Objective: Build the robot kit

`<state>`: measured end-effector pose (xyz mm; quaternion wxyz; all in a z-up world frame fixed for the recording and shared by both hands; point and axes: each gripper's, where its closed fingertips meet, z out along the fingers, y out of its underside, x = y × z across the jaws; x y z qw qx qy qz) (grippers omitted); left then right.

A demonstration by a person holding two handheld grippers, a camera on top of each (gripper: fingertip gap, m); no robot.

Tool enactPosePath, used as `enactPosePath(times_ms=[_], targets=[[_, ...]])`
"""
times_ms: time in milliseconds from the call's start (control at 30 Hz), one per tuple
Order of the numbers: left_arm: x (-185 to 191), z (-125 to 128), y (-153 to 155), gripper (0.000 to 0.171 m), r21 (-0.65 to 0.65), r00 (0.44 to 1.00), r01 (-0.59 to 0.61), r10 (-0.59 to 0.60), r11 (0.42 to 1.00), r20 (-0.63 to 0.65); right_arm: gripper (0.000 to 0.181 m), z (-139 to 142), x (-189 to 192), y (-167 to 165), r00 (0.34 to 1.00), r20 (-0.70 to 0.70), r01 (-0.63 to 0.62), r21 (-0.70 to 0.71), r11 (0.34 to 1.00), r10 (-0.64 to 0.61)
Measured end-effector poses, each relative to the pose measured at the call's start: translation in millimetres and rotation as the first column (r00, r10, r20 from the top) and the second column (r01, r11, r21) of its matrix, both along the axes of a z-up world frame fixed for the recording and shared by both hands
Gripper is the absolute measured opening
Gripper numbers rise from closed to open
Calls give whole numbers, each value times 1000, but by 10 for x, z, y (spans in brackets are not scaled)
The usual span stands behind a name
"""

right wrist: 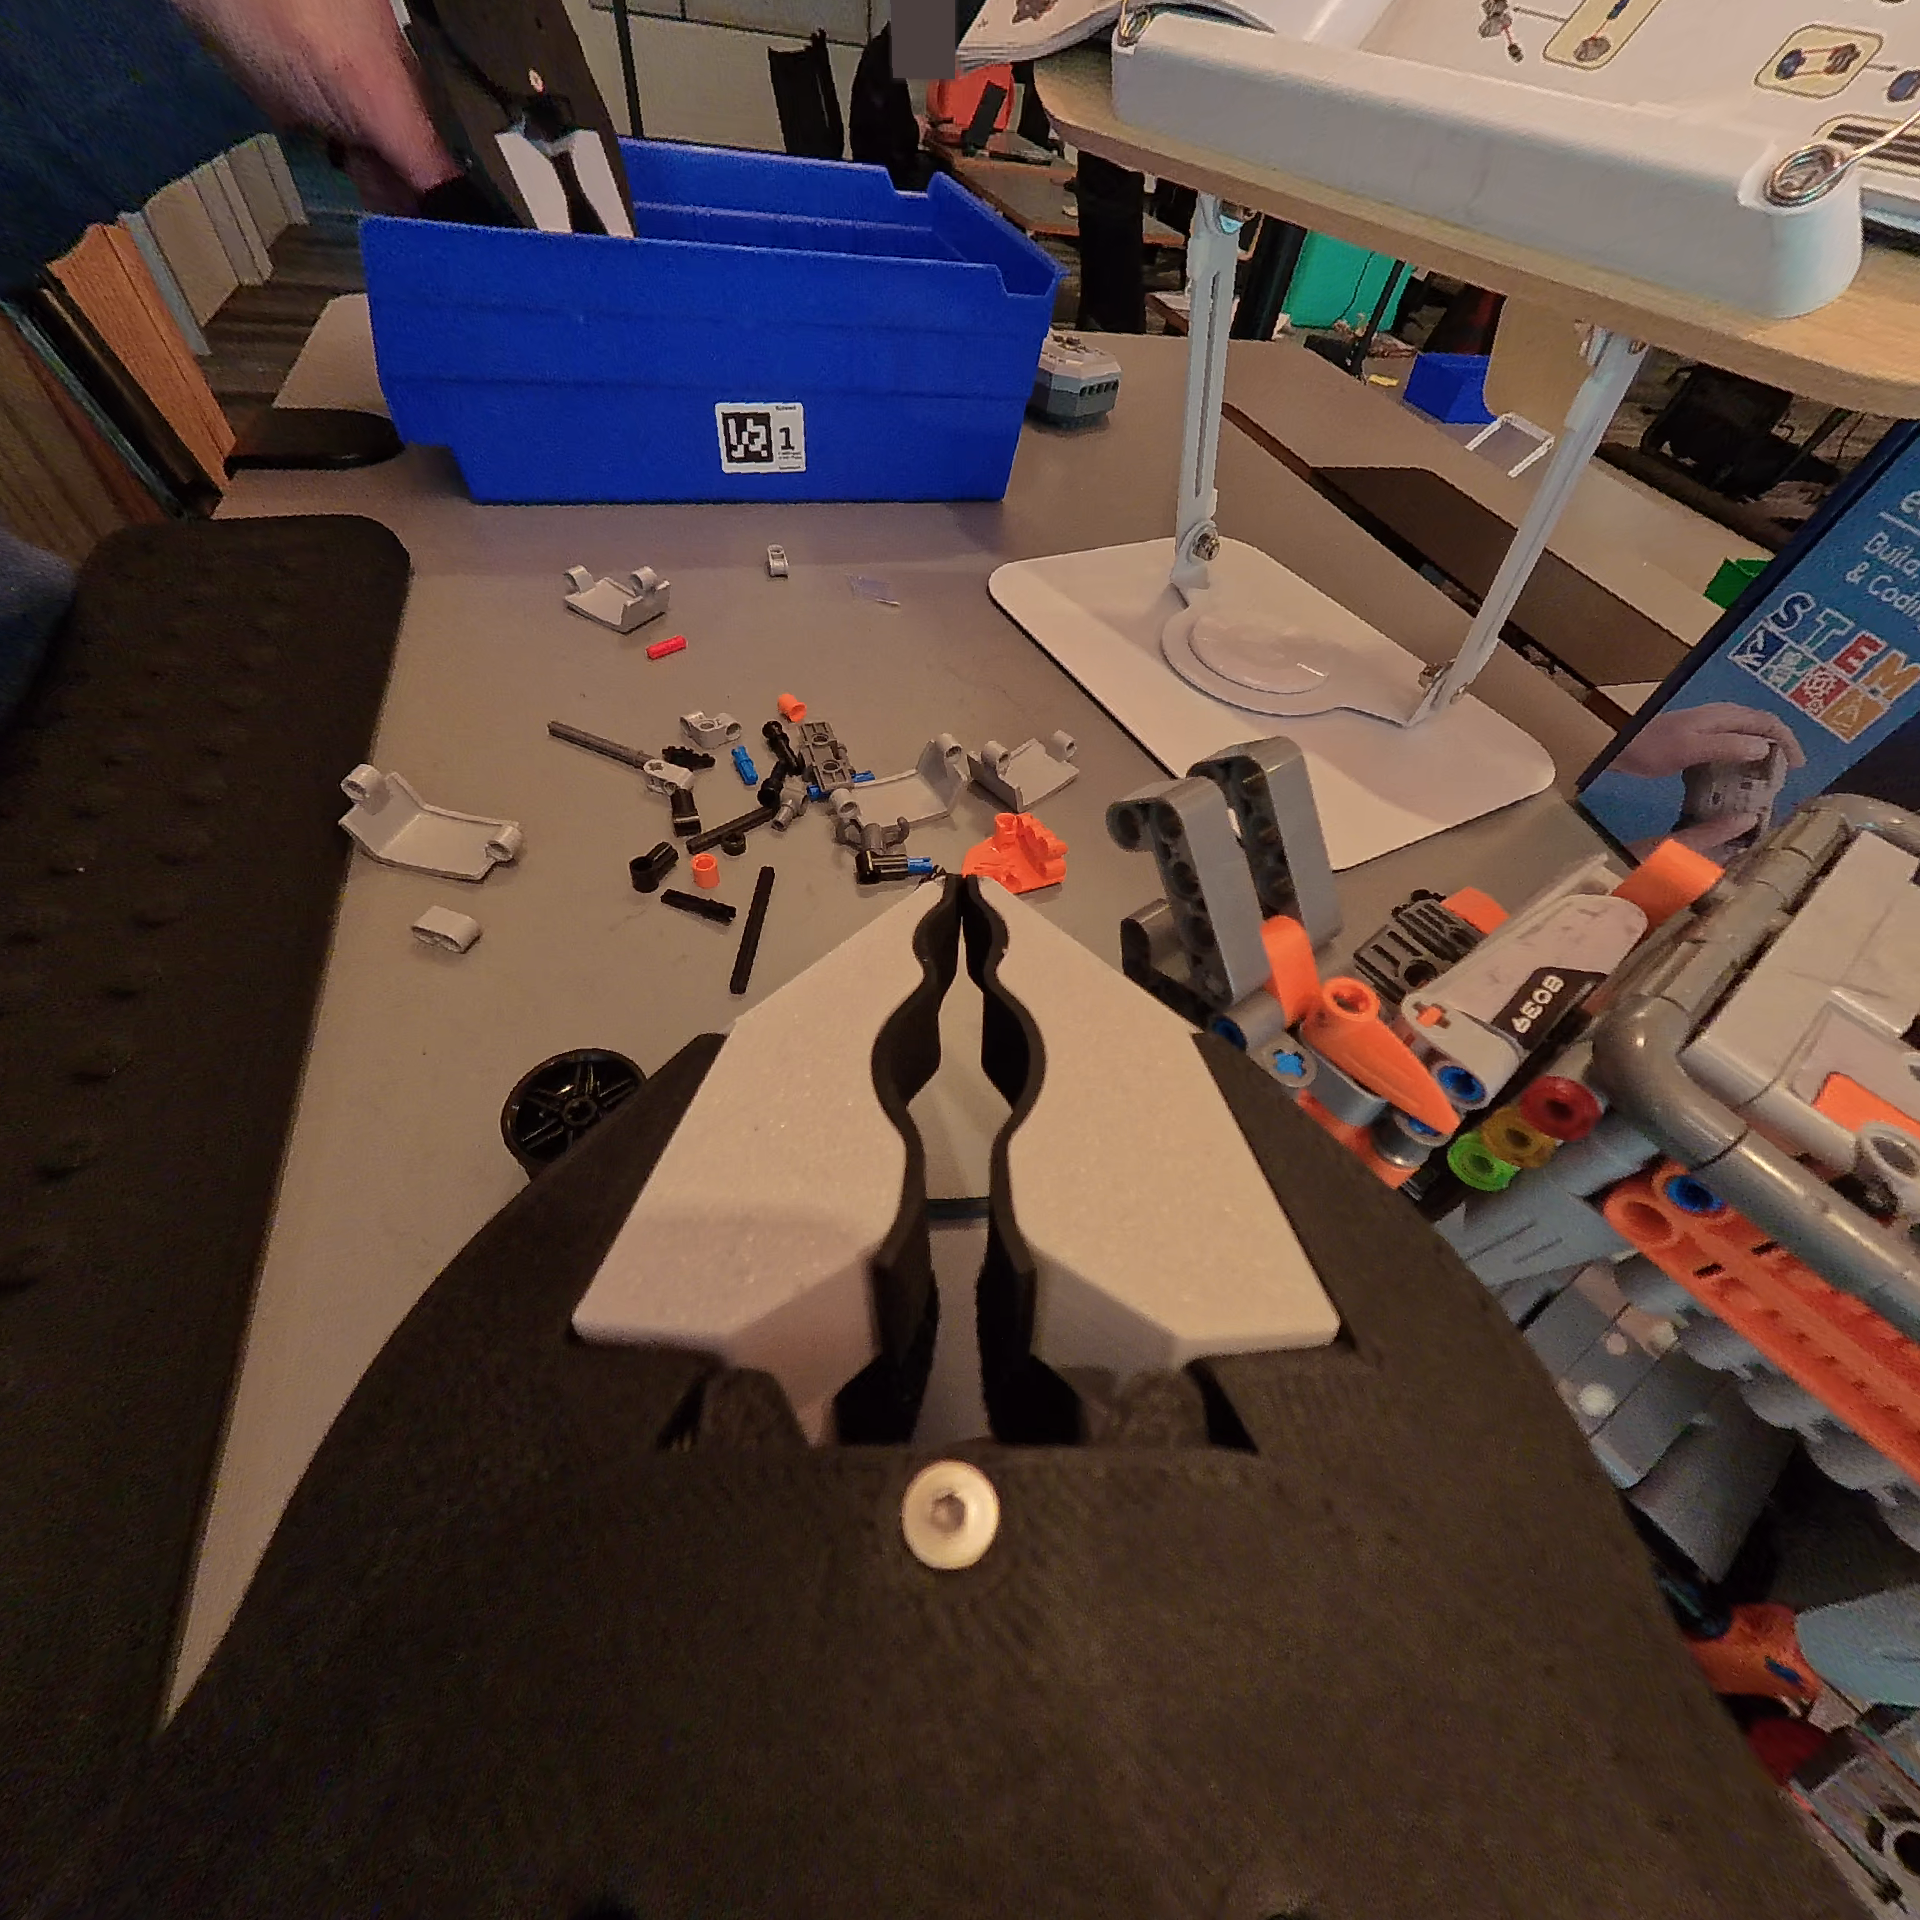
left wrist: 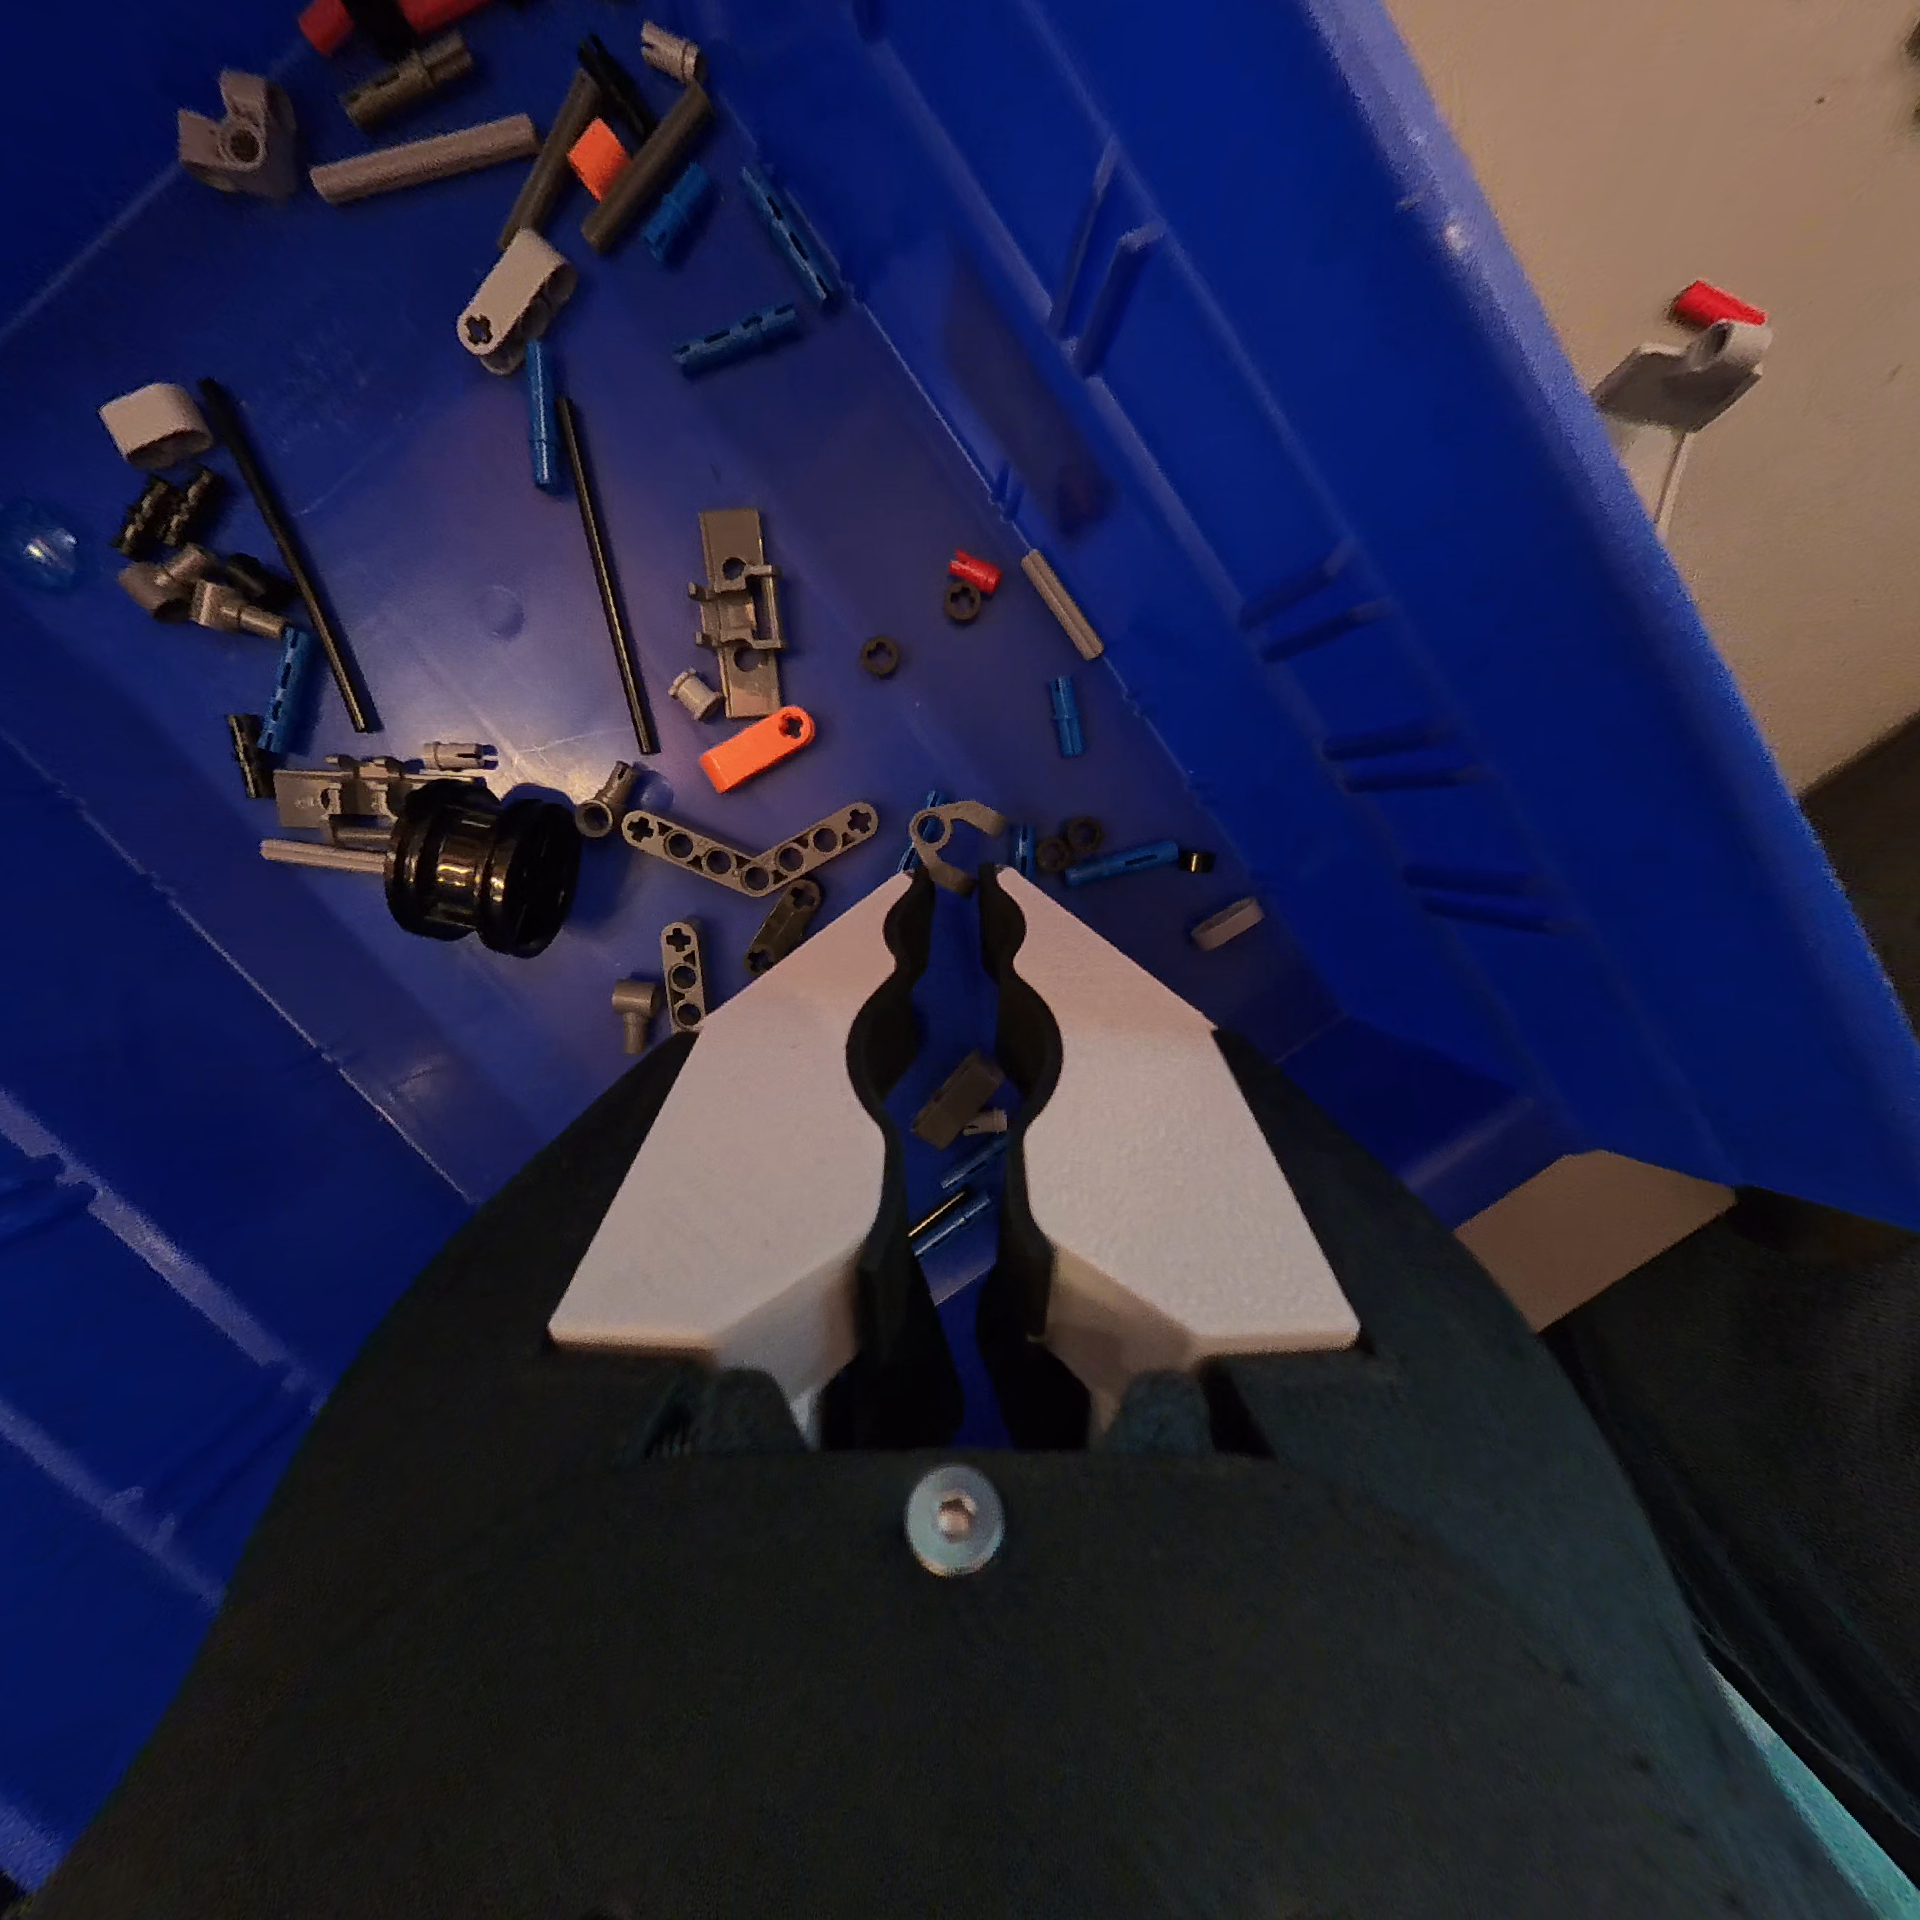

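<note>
A grey table [right wrist: 499, 1039] carries a blue bin [left wrist: 1195, 436] of loose building pieces; the left hand-held gripper [left wrist: 951, 878] pinches a small grey clip piece [left wrist: 951, 842] by its very edge, so it may twist free; the right hand-held gripper [right wrist: 956, 883] hangs closed and empty near an orange piece [right wrist: 1018, 852].

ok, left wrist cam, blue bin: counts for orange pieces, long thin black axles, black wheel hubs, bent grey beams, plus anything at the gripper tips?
Orange pieces: 2
Long thin black axles: 2
Black wheel hub: 1
Bent grey beam: 1
Small grey piece pinched at the left gripper tips: 1
Total: 7
</note>
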<state>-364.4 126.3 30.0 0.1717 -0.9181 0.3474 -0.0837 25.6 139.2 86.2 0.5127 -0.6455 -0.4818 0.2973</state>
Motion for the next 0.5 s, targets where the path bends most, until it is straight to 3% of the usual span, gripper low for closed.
enactPosePath(times_ms=[500], targets=[[-174,39,-152,7,-18,999,-37,37,999,-25,0,6,-7,-10,1000,4,-4,4,1000,4]])
